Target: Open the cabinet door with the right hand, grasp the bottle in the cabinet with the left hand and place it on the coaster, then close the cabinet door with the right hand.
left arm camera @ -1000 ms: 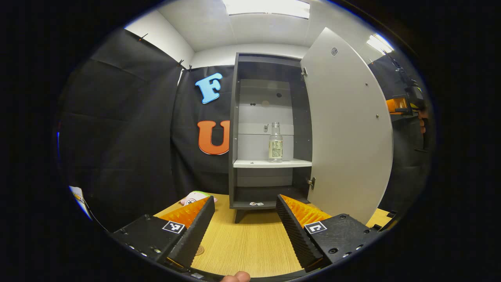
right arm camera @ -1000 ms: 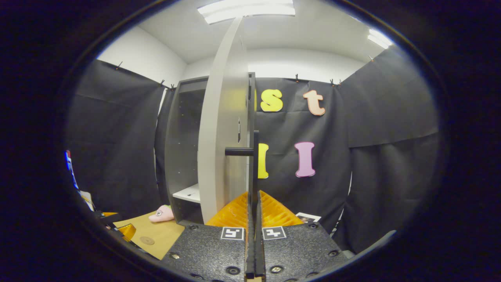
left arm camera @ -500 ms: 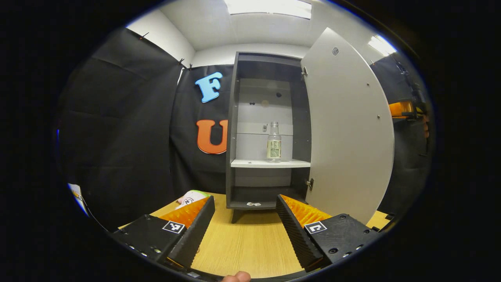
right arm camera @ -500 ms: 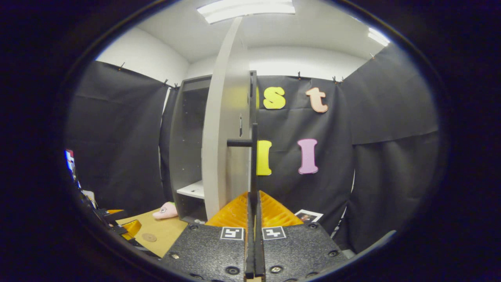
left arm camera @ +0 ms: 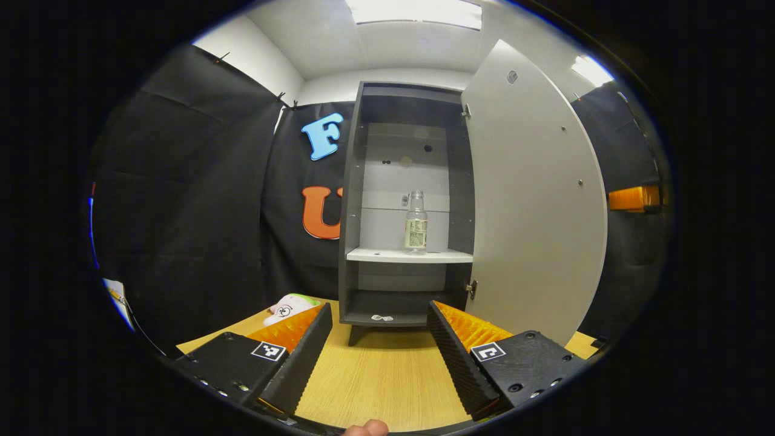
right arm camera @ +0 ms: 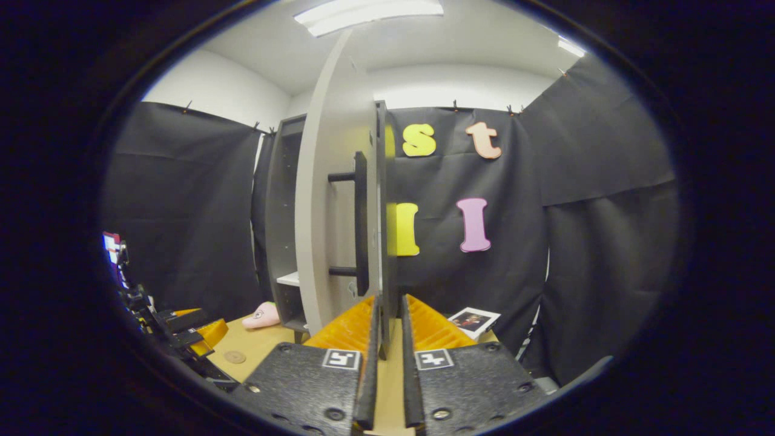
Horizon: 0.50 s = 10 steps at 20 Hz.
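In the left gripper view, we judge the first step done: the door (left arm camera: 533,200) stands open, and the bottle (left arm camera: 415,223) waits upright on the shelf (left arm camera: 387,256) at 12 o'clock, ungrasped. Our left gripper (left arm camera: 380,345) is spread wide, holding nothing. In the right gripper view, our right gripper (right arm camera: 386,357) is narrowly parted around the door's edge; contact is unclear. The coaster (right arm camera: 234,357) lies at 8 o'clock.

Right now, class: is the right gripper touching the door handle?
Apart. In the right gripper view the right gripper has open fingers around the door edge, while the handle stands up and left of them, with a visible gap.
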{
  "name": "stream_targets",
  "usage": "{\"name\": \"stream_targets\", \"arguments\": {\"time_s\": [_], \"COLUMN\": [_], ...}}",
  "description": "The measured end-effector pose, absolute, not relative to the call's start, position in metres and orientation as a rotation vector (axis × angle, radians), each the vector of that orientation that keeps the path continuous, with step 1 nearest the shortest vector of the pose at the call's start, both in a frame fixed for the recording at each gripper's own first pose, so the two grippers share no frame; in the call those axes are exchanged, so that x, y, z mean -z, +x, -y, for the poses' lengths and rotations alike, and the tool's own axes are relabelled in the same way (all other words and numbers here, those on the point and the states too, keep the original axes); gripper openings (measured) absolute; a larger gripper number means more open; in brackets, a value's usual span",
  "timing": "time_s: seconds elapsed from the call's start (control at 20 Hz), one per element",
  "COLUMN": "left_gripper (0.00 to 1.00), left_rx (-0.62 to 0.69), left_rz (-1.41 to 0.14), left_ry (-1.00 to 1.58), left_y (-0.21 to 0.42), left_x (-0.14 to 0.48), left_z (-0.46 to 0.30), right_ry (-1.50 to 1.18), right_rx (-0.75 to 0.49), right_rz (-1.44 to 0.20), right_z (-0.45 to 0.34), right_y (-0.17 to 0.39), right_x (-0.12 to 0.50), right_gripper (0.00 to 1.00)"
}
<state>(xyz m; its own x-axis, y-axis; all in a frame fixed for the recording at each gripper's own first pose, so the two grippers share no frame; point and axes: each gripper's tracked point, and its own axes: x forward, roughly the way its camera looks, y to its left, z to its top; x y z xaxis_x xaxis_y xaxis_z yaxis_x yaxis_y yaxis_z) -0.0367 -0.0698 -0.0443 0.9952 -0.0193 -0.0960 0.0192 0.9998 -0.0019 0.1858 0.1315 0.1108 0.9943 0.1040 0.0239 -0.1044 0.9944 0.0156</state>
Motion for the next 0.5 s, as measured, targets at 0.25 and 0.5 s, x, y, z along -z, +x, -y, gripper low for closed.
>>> {"name": "stream_targets", "arguments": {"time_s": [0.25,0.5], "left_gripper": [0.95,0.95], "left_rx": [0.065,0.149], "left_rz": [-0.082,-0.092], "left_ry": [0.025,0.027], "left_y": [-0.025,-0.007], "left_x": [0.029,0.021], "left_z": [0.089,0.115], "right_ry": [0.01,0.027], "right_rx": [-0.042,-0.033], "right_rz": [0.025,0.016], "right_z": [-0.116,-0.118], "right_y": [0.183,0.186], "right_x": [-0.107,-0.103], "right_gripper": [0.9,1.0]}}
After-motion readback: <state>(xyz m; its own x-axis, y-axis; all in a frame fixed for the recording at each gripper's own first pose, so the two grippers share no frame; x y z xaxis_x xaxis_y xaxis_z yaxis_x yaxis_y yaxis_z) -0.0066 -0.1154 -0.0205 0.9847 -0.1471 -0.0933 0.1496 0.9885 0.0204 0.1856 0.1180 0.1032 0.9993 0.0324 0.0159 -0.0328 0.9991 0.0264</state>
